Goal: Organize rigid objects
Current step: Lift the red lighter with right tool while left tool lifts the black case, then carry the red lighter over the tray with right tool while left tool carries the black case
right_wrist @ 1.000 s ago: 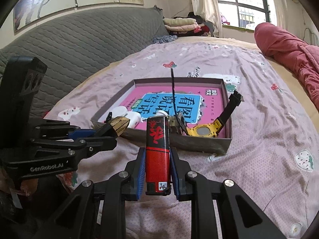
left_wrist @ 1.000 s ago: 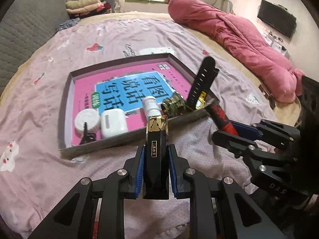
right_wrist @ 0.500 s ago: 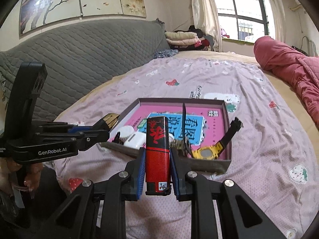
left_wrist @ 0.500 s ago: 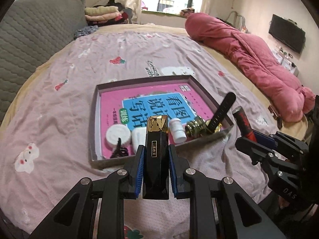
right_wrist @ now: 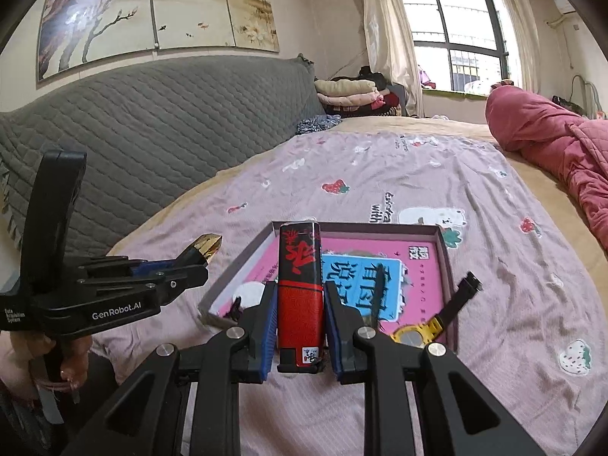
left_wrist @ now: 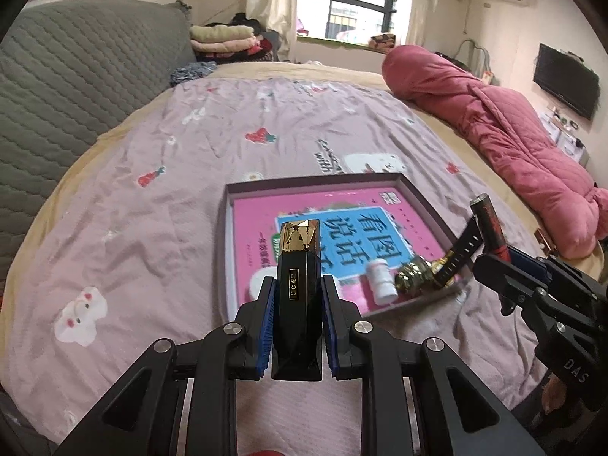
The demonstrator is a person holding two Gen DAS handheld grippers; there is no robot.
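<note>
While left claw (left_wrist: 296,326) clamps black lighter (left_wrist: 298,296), right claw (right_wrist: 300,326) grips red lighter (right_wrist: 300,292) (2 above tray (right_wrist: 442,262)).

The bed (left_wrist: 159,205) is spread with a pale pink sheet (right_wrist: 380,174) printed with strawberries and cartoon animals. A shallow tray (left_wrist: 425,199) sits on the sheet near the front. A rolled pink quilt (left_wrist: 505,140) lies along the right edge; folded clothes (left_wrist: 224,38) are stacked at the far end.
</note>
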